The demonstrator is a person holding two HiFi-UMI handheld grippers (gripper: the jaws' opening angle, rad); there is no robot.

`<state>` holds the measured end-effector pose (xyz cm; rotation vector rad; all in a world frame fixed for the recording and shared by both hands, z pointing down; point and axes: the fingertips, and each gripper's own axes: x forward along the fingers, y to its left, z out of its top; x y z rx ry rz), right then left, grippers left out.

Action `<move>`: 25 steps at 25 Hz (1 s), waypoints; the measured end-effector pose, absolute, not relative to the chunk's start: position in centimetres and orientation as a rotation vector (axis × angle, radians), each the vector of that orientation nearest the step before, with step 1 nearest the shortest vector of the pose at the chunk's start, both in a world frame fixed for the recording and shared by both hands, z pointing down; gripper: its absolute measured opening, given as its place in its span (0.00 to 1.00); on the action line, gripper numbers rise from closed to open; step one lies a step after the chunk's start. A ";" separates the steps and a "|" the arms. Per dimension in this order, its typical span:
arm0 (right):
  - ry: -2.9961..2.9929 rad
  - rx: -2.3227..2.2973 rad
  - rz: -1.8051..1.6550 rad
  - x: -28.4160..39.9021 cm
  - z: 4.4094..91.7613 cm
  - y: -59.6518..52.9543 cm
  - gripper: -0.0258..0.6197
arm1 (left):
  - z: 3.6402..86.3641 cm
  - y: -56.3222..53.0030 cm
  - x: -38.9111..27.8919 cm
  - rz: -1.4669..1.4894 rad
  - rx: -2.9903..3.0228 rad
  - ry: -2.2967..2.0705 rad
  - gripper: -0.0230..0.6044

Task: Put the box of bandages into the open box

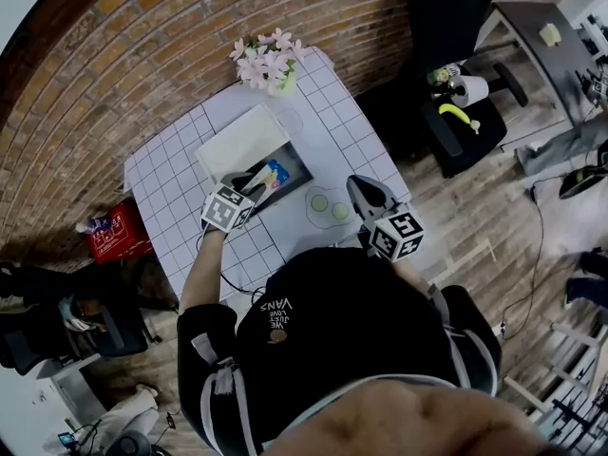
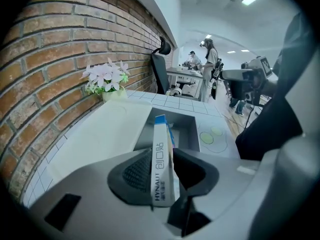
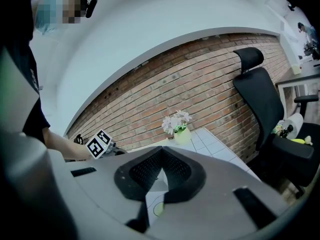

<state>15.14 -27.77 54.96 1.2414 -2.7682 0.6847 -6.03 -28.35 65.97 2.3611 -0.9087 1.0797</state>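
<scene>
Bandage box, white-and-blue cardboard, is sitting loose between my left gripper's wide-spread jaws, nosing into the grey open box, nearly delivered, while my right gripper is idling closed and empty.

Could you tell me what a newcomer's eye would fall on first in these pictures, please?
A blue and white box of bandages stands on edge between the spread jaws of the left tool, at the near edge of the open box on the white gridded table. Next comes the pot of pink flowers at the table's far corner, beside the brick wall.
</scene>
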 end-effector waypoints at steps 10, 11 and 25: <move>-2.765 1.249 0.677 15.0 55.0 -27.3 0.04 | 65.7 -28.5 -7.1 1.082 2.360 -0.980 0.24; -2.765 1.251 0.678 15.0 55.0 -27.3 0.04 | 65.6 -28.5 -7.3 1.083 2.360 -0.993 0.24; -2.765 1.256 0.675 14.8 54.9 -26.5 0.04 | 66.1 -27.9 -7.8 1.070 2.351 -1.025 0.24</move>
